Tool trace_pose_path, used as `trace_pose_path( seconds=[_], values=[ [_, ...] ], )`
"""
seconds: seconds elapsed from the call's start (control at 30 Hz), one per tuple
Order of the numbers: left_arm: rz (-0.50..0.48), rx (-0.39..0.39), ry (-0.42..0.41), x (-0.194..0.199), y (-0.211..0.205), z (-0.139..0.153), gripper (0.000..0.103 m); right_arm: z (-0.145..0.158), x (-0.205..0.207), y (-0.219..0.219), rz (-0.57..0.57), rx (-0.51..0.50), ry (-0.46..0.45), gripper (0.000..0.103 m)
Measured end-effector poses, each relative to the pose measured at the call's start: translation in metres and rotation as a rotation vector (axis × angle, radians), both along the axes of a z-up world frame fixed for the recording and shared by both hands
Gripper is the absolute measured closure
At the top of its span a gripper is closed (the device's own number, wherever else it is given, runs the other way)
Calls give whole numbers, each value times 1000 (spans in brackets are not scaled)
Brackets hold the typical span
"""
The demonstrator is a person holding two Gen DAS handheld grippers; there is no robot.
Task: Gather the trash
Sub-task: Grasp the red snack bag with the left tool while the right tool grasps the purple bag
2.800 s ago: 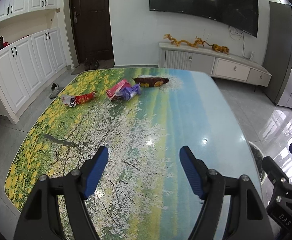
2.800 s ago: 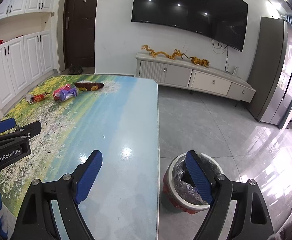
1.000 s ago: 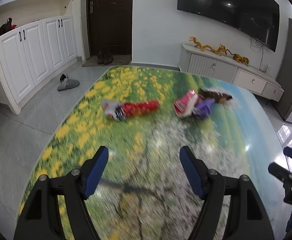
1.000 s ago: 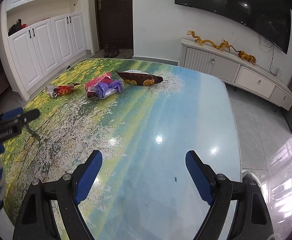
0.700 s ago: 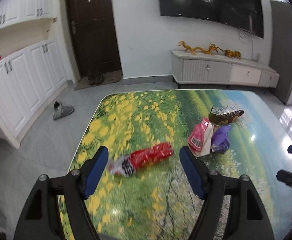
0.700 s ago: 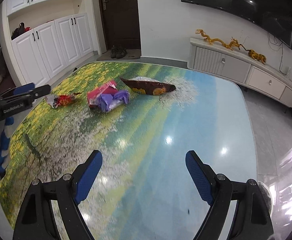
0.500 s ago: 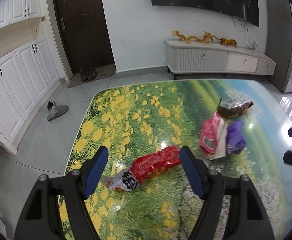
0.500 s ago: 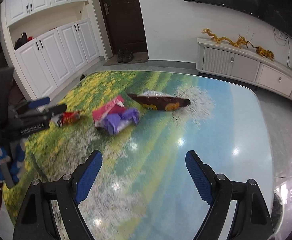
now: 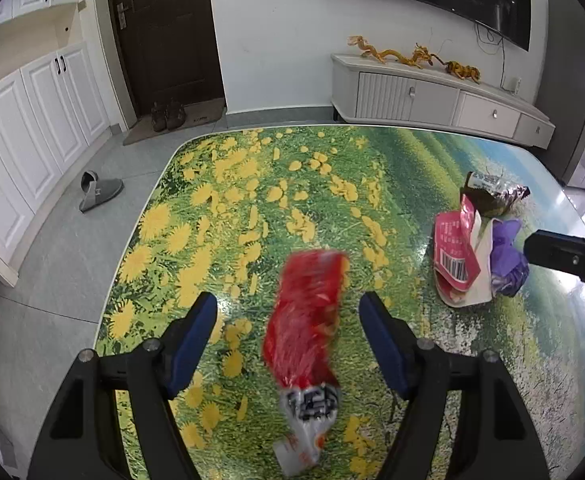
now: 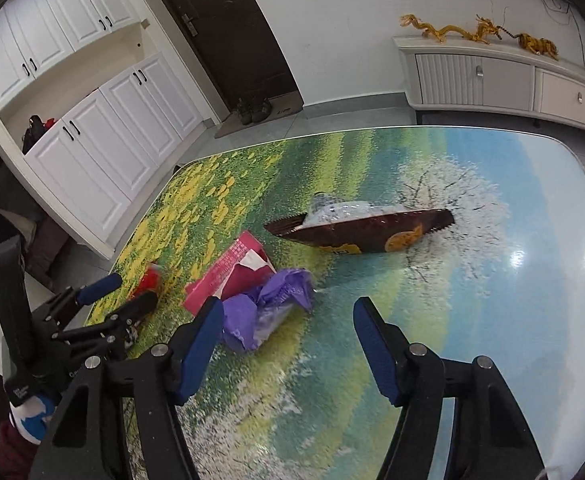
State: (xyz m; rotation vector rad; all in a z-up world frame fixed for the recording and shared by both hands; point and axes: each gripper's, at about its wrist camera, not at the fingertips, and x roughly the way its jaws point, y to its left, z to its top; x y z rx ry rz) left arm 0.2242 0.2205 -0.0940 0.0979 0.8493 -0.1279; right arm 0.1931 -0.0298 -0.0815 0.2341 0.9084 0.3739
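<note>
nearby, pink packet (image 10: pixel 228 276), brown wrapper (image 10: pixel 364 232), slipper (image 9: pixel 100 190)

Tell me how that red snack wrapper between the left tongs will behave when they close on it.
The red snack wrapper lies flat and creased, so it is probably thin, floppy film that crumples in the left tongs, which stand open around it. It looks empty, so likely very light. The table is glossy, so it may slide if nudged.
</note>
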Motion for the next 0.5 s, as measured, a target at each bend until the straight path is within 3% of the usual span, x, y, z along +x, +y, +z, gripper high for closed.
trace_pose_path(
  seconds=[0.07, 0.33, 0.5],
  values=[
    [5, -23, 10, 2, 3, -2, 31, 0, 3, 4, 10, 3, 1, 40],
    [1, -76, 43, 1, 9, -6, 49, -8, 13, 18, 39, 25, 35, 43],
    [3, -76, 39, -4, 9, -7, 53, -11, 14, 22, 74, 54, 43, 56]
  ],
)
